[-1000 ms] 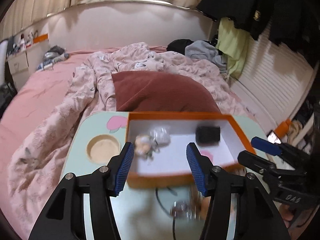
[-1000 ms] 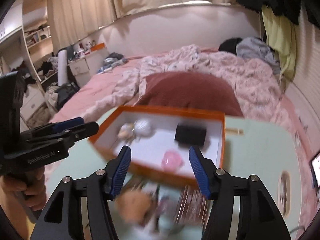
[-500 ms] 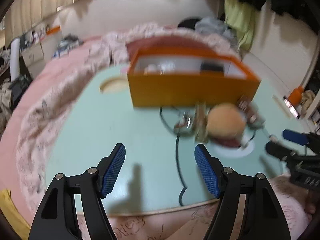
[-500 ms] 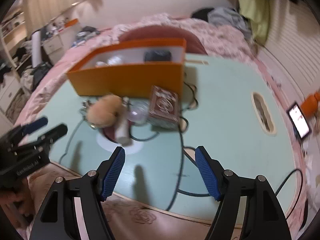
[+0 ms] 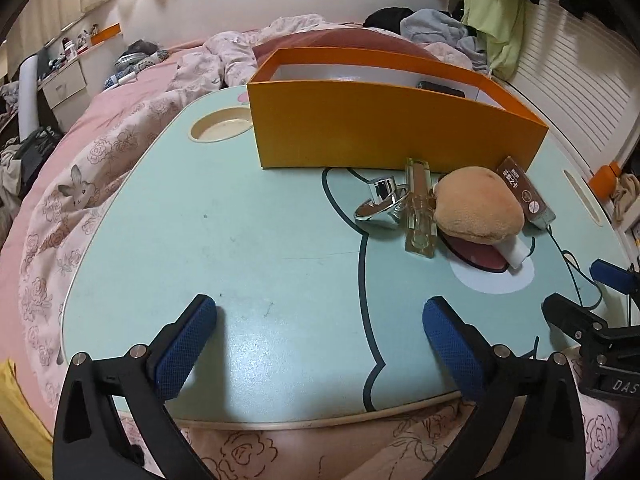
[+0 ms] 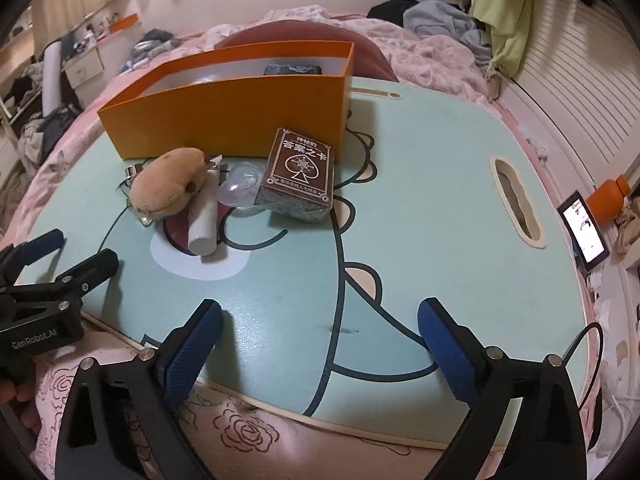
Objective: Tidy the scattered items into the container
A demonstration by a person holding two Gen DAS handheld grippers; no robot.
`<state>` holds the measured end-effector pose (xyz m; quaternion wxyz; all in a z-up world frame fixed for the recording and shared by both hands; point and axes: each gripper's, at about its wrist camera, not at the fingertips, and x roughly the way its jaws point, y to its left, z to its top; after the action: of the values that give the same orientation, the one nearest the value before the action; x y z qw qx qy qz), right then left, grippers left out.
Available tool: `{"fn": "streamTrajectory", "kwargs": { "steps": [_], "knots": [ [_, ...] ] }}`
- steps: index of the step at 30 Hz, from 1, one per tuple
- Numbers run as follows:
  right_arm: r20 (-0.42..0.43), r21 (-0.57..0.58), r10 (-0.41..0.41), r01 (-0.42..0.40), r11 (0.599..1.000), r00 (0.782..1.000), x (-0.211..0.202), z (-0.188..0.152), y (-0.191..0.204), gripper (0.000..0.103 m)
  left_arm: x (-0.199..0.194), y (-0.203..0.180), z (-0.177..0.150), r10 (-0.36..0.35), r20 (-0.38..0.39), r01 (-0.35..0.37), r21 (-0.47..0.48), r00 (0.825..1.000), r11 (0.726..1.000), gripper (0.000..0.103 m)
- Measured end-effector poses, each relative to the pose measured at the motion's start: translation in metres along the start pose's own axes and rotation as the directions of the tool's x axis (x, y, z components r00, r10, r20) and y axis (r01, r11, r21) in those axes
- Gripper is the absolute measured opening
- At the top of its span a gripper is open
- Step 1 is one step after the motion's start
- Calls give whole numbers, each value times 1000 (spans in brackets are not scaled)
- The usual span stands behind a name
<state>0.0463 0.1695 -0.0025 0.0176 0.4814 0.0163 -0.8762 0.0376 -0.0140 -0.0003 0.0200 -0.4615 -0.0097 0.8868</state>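
Orange box; tan plush; mint table.

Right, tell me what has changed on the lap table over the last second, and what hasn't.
Both grippers pulled back from above the orange cardboard box toward the near edge of the mint-green lap table. The left gripper and right gripper remain open and empty; nothing was gripped or released. The tan plush toy, brown card box and clear glass bottle lie unmoved in front of the box.
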Motion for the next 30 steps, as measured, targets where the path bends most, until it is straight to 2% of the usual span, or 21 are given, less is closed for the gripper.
{"fn": "streamTrajectory", "kwargs": {
  "steps": [7,8,9,11,14,17,19,20,23,27,29,30],
  "knots": [
    [1,1,4,-4,1000,1000,0,0,1,99,-4,3,1,-26,12,26,-16,1000,1000,101],
    [2,1,5,-5,1000,1000,-1,0,1,99,-6,5,2,-45,18,46,-25,999,999,93],
    [3,1,6,-6,1000,1000,-1,0,1,99,-9,8,4,-80,26,81,-37,996,996,80],
    [5,1,7,-7,1000,1000,-1,-1,1,99,-10,15,14,-144,35,146,-71,989,987,68],
    [6,1,7,-7,1000,1000,-1,-1,1,99,-6,29,34,-213,63,220,-154,975,963,66],
    [6,1,9,-9,1000,1000,-1,-1,2,99,1,28,47,-252,71,261,-181,965,948,65],
    [6,1,7,-7,1000,1000,-1,-1,2,99,5,23,51,-245,73,254,-159,967,954,62],
    [6,1,7,-7,1000,1000,-1,-1,2,99,9,16,53,-230,66,237,-133,971,962,54],
    [6,2,8,-8,1000,1000,-1,-1,2,99,23,6,54,-196,12,196,-102,981,975,38],
    [6,2,7,-7,1000,1000,-1,-1,2,99,23,5,51,-139,23,140,-58,990,988,37],
    [7,2,7,-7,1000,1000,-1,-1,1,99,23,8,50,-110,31,112,-54,993,992,30],
    [9,3,9,-9,1000,1000,-2,-1,1,99,22,10,49,-114,33,116,-57,993,992,30]
  ]
}}
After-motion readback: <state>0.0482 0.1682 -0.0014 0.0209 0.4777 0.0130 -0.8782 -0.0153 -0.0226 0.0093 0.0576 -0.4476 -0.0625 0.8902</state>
